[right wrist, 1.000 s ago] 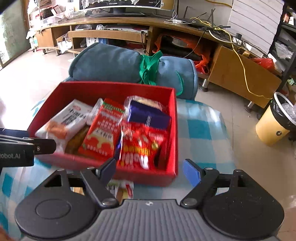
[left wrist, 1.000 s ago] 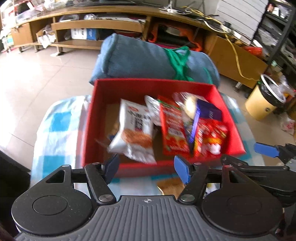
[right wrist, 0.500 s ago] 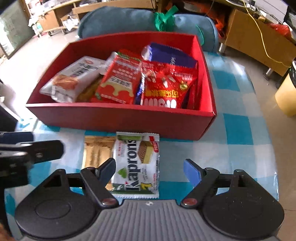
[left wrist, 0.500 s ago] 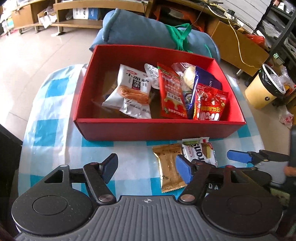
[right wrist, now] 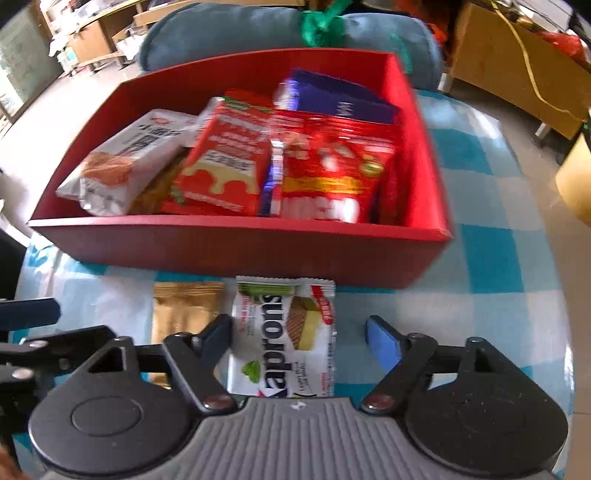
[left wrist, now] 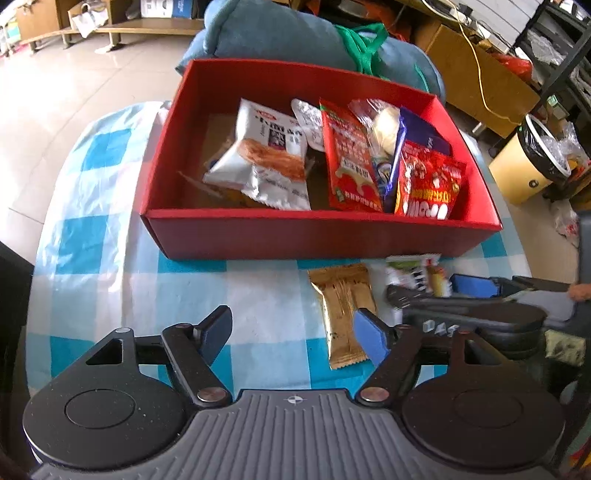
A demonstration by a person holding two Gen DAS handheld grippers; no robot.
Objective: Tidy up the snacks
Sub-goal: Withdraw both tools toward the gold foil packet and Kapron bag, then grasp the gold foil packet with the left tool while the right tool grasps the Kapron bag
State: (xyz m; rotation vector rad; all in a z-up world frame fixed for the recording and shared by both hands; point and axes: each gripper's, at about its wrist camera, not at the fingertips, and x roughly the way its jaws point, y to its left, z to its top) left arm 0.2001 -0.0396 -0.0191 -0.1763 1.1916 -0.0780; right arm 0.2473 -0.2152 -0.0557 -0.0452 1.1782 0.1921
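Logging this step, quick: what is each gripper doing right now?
Left gripper: open, holding nothing, above the checked cloth.
Right gripper: open, straddling the white wafer packet, not gripping it.

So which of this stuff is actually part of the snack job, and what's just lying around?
Job:
- red box with snack packets inside
- gold packet on the cloth
- Kaprons wafer pack between the open right gripper
- left gripper, open

Lying about:
- blue bolster behind the box
- yellow bin
- checked cloth

Left gripper (left wrist: pixel 291 334) fingers spread above the cloth, gold packet (left wrist: pixel 341 306) beside them
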